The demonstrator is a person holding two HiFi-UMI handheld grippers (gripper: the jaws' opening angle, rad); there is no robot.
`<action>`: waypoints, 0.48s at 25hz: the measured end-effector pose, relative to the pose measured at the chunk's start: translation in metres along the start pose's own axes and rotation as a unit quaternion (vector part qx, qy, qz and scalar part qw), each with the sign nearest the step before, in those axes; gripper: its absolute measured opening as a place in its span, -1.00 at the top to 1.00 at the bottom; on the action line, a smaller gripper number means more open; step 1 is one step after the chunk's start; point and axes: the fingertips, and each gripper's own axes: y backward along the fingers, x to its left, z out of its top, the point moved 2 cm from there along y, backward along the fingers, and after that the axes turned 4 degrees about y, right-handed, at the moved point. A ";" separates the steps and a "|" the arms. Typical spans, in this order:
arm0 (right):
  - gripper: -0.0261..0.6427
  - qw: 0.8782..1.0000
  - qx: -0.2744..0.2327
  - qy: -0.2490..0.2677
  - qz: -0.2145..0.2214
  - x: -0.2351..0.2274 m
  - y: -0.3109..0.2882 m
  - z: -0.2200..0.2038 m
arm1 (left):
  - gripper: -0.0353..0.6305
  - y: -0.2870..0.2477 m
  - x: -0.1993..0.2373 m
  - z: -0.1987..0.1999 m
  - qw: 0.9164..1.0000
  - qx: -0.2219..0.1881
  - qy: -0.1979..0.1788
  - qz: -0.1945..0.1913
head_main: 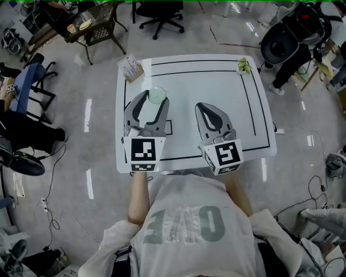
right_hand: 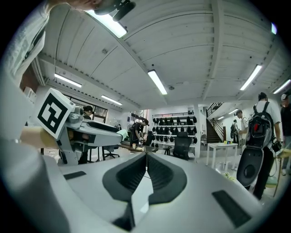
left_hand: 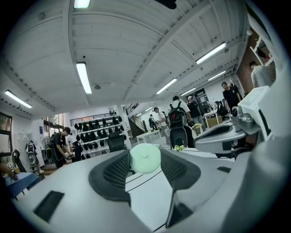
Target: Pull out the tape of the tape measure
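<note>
The tape measure (head_main: 157, 94) is a round, pale green case. It sits between the tips of my left gripper (head_main: 155, 98), which is shut on it and holds it up off the white table (head_main: 254, 108). In the left gripper view the tape measure (left_hand: 145, 158) fills the gap between the two dark pads of the left gripper (left_hand: 145, 164). No tape shows out of the case. My right gripper (head_main: 207, 108) hovers to the right of it, shut and empty; in the right gripper view its pads (right_hand: 146, 159) meet along one line.
A small box of cards (head_main: 131, 68) stands at the table's back left corner, a yellow-green item (head_main: 244, 65) at the back right. Black lines frame the tabletop. Chairs (head_main: 159, 16) and a person (head_main: 292, 38) stand around the table.
</note>
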 end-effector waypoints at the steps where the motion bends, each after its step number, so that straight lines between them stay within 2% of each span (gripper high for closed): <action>1: 0.83 1.000 -0.001 0.000 0.000 -0.001 0.001 0.000 | 0.20 0.000 -0.001 0.000 1.000 0.000 -0.001 -0.001; 7: 0.83 1.000 -0.003 0.007 0.001 -0.002 0.005 0.001 | 0.20 0.005 -0.011 0.001 1.000 0.005 -0.003 -0.026; 10: 0.82 0.999 -0.018 0.024 0.035 0.006 0.006 0.011 | 0.20 0.008 -0.020 0.001 0.999 0.007 -0.012 -0.045; 12: 0.82 0.995 -0.032 0.065 0.069 0.014 0.007 0.020 | 0.20 0.010 -0.027 0.003 0.998 0.006 -0.021 -0.062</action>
